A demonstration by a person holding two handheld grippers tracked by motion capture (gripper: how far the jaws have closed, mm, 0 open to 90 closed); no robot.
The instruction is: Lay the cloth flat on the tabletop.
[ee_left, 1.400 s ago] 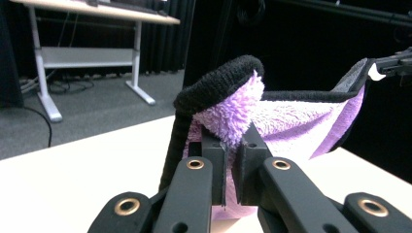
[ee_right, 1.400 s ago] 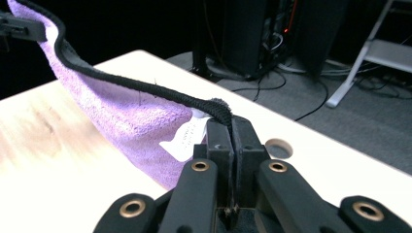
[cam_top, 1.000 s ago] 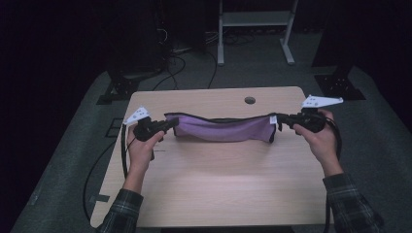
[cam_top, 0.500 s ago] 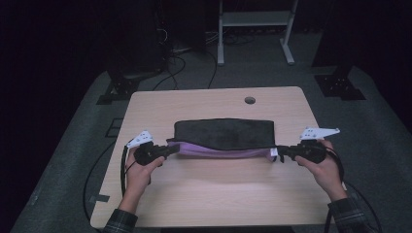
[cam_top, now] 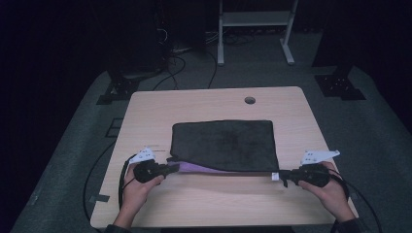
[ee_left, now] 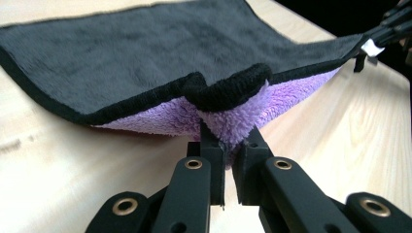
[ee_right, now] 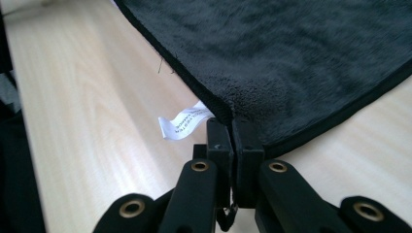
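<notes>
The fingers [ee_left: 212, 141] of the left gripper [cam_top: 167, 169], at the lower left of the high view, are pinched nearly closed on the near left corner of the cloth [cam_top: 223, 144], where black binding and purple pile are bunched between them; the fingers [ee_right: 219, 138] of the right gripper [cam_top: 286, 175], at the lower right, are clamped flat on the near right corner beside a white label [ee_right: 184, 121]. Since a second ago the cloth has been brought from a raised, stretched band with its purple face showing down onto the surface [cam_top: 214, 204], and both grippers have been drawn toward the bottom of the frame. The dark face is now spread flat across the middle of the surface, with a strip of purple left visible along the near edge at the left. The spreading is judged almost complete, with release of the corners remaining. One cloth, one label, two grippers and one round hole [cam_top: 249, 100] in the surface are counted.
</notes>
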